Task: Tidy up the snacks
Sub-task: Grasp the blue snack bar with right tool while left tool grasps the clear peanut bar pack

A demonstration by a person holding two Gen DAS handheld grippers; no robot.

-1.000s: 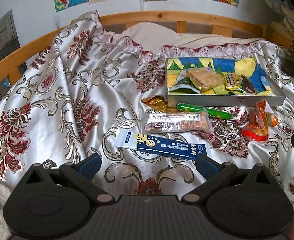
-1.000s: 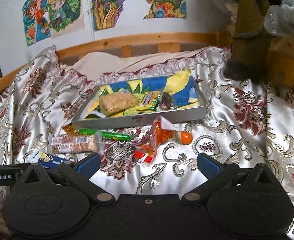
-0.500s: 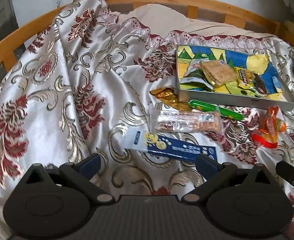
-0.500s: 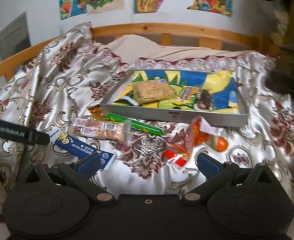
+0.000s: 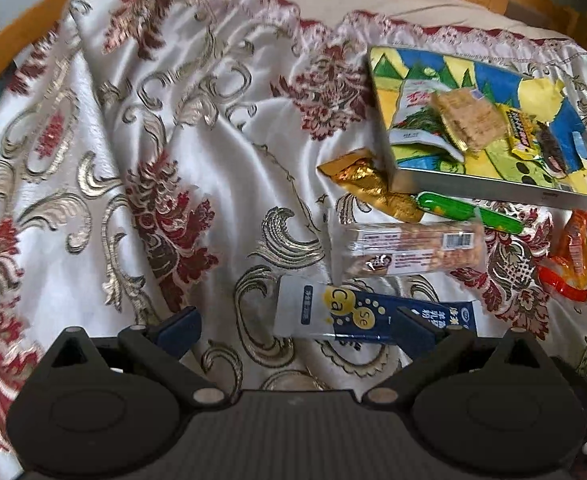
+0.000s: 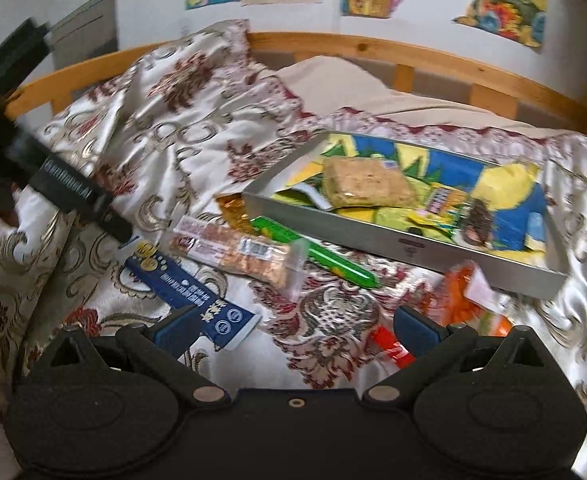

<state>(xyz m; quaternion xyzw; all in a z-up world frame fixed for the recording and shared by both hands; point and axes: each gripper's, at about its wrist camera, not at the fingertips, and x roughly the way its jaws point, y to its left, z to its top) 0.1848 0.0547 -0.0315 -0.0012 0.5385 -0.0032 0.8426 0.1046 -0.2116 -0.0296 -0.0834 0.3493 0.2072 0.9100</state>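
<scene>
A shallow metal tray [image 5: 493, 189] [image 6: 409, 246] with a colourful lining sits on the bedspread and holds several snacks. In front of it lie a gold wrapper [image 5: 367, 184], a green stick [image 5: 469, 211] [image 6: 325, 257], a clear nut bar [image 5: 405, 249] [image 6: 237, 251], a blue-and-white pack [image 5: 357, 314] [image 6: 191, 288] and an orange pack [image 5: 571, 254] [image 6: 459, 300]. My left gripper [image 5: 295, 326] is open just above the blue-and-white pack, its right finger over the pack's blue end. My right gripper [image 6: 295, 326] is open between the blue pack and the orange pack.
A floral satin bedspread [image 5: 173, 160] covers the bed, with folds at the left. A wooden bed rail [image 6: 433, 56] curves behind, with posters on the wall. The left gripper's black body [image 6: 73, 196] shows at the left of the right wrist view.
Both grippers have moved forward and down toward the snacks. The left one has closed in on the blue-and-white pack; the right view has swung left. Both stay open.
</scene>
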